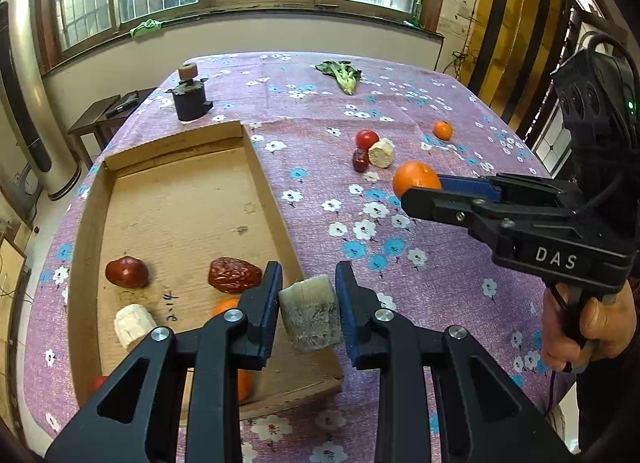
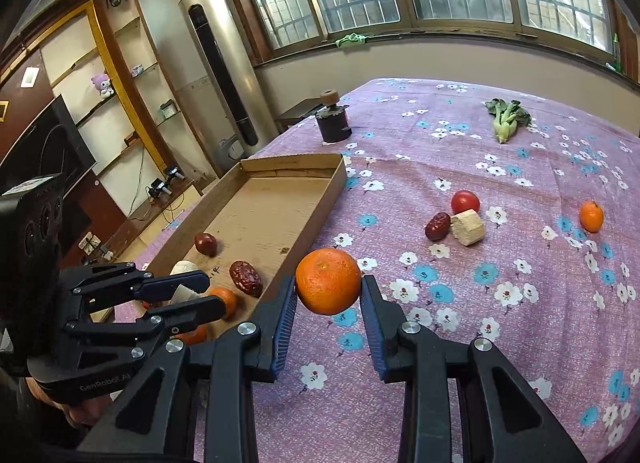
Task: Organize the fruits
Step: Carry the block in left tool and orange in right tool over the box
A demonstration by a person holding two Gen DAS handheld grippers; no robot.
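Firstly, left wrist view: the left gripper (image 1: 308,299) pinches a pale sugarcane chunk (image 1: 311,315) above the near right corner of the cardboard tray (image 1: 276,199) — two dates, a white piece and small oranges lie inside. Right wrist view: the right gripper (image 2: 328,301) clamps a large orange (image 2: 328,281) above the flowered tablecloth (image 2: 500,343), just beside the tray — a tomato (image 2: 465,201), a date and a pale chunk remain out on the cloth.

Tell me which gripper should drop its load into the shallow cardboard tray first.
Left. The left gripper holds its pale fibrous cane chunk right over the shallow cardboard tray wall, while the right gripper, gripping the large orange, hangs above the purple floral tablecloth beside it.
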